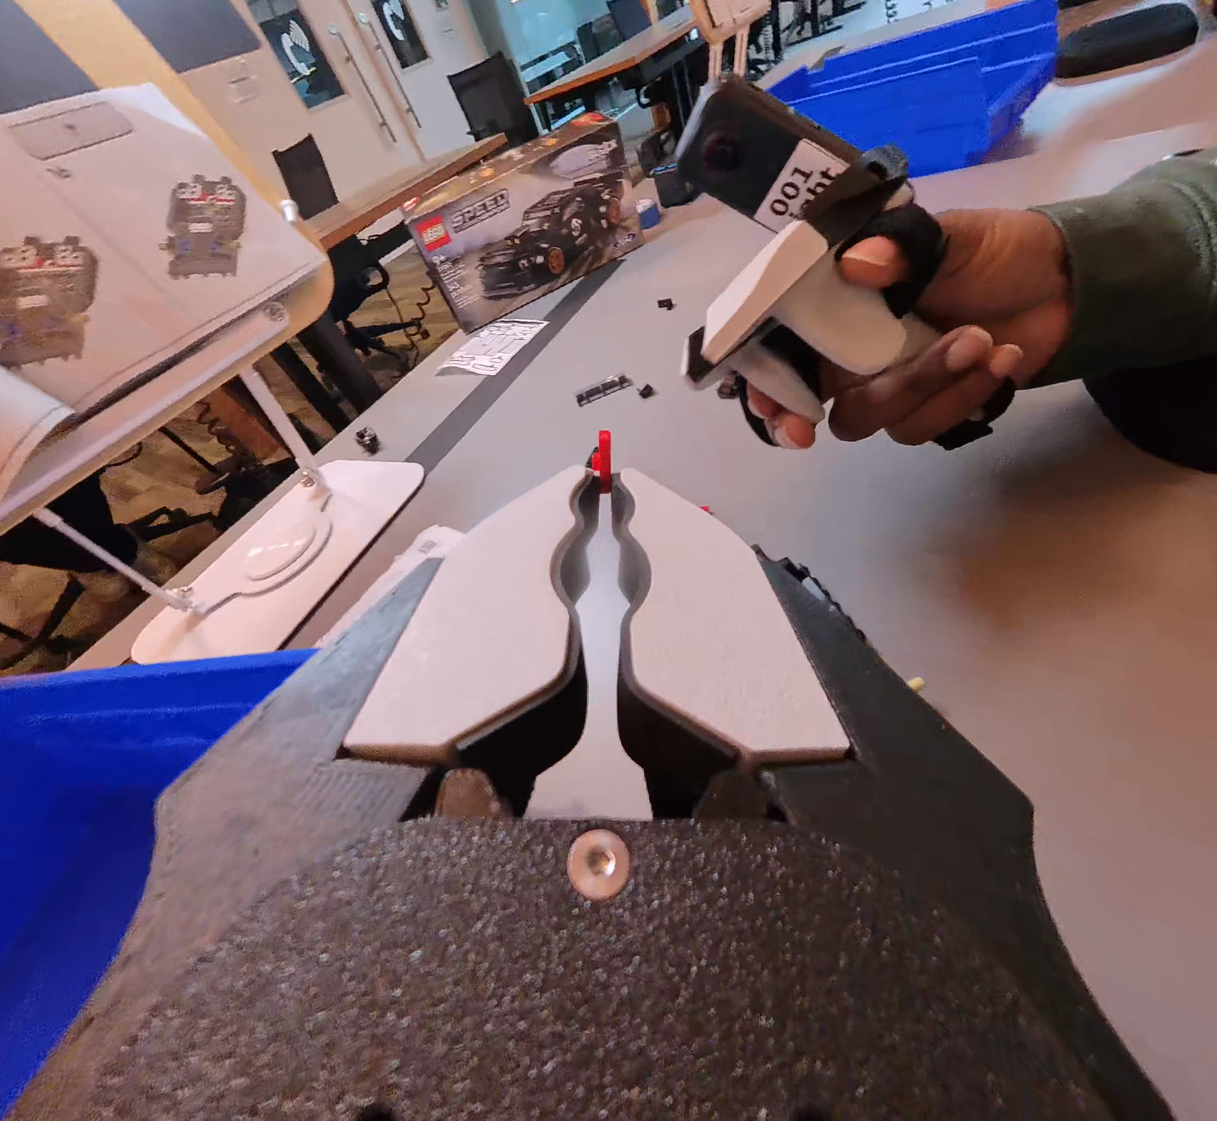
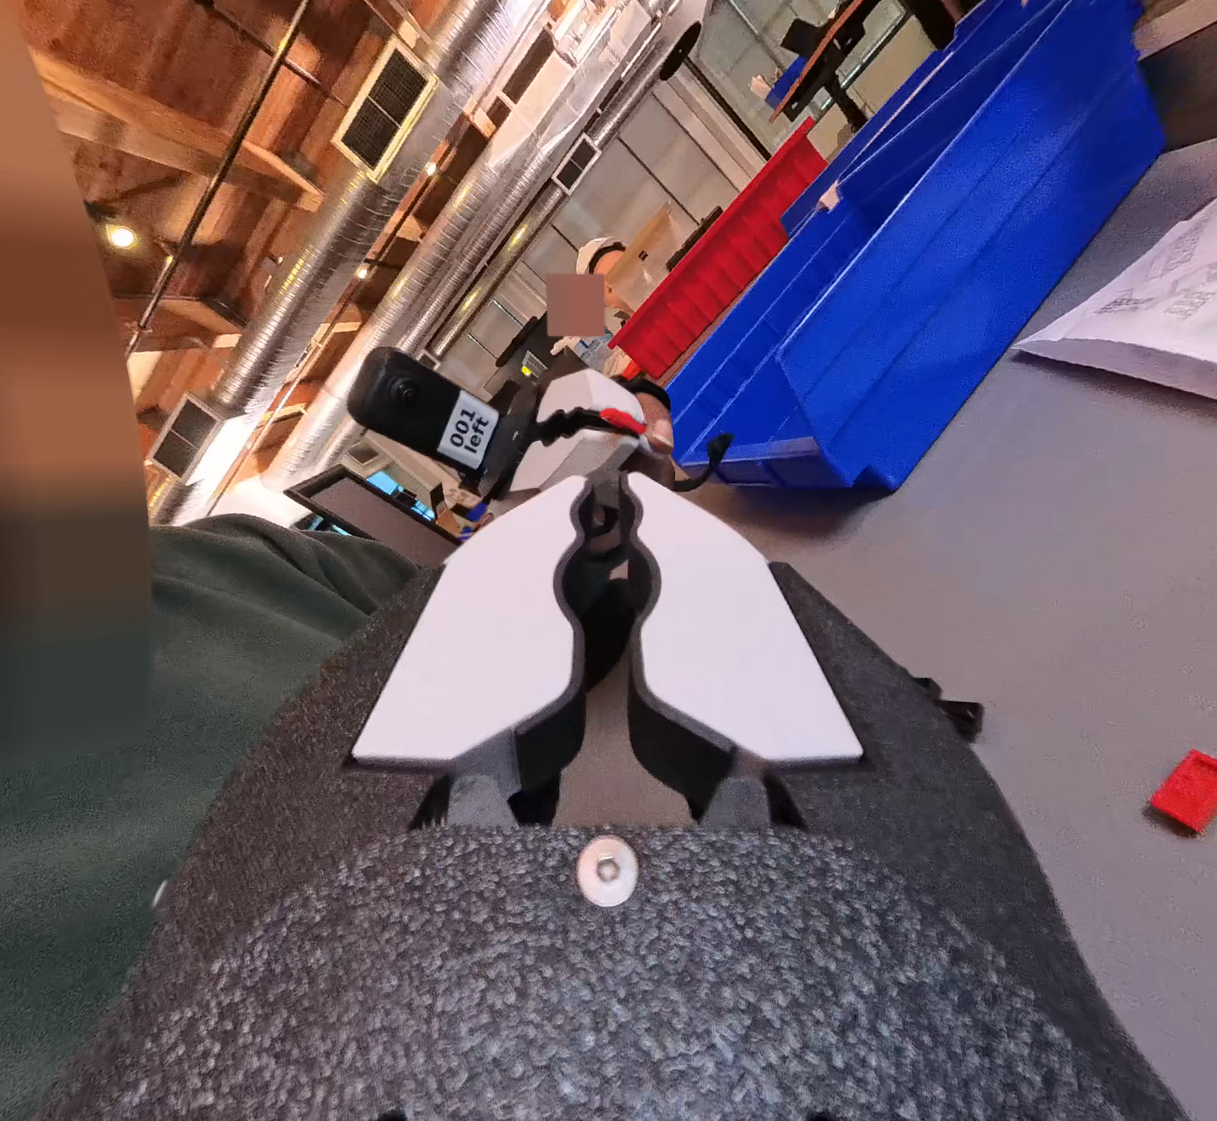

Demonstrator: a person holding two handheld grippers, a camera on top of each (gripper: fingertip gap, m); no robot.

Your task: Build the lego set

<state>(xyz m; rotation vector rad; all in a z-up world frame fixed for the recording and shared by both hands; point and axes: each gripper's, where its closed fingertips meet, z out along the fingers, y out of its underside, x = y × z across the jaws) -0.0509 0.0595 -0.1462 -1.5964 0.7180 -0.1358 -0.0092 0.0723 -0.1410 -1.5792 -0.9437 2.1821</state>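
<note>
My left tool (image 1: 602,480) is clamped on a small red piece (image 1: 602,460), which stands upright out of the fingertips, above the grey worktop (image 1: 922,595). My right tool (image 2: 606,487) has its fingers drawn close together on a small dark part (image 2: 600,520); how firmly they grip it I cannot tell. In the left wrist view the right tool (image 1: 708,358) hangs above the worktop to the right of the red piece, held in my right hand (image 1: 948,332) with a green sleeve (image 1: 1146,260) behind it. In the right wrist view the left tool (image 2: 619,424) sits just past the right fingertips, its red piece (image 2: 622,421) showing at its tip.

On the worktop beyond the red piece lie a few small black parts (image 1: 602,388), then a printed sheet (image 1: 494,345) and a dark toy-car box (image 1: 527,227) farther off. To my left an open instruction booklet (image 1: 132,246) rests on a white stand (image 1: 283,556), and a blue bin (image 1: 85,793) sits near the left tool's body. More blue bins (image 2: 922,299) and a red bin (image 2: 724,253) line the far side. A flat red brick (image 2: 1189,800) lies on the worktop to the right of the right tool.
</note>
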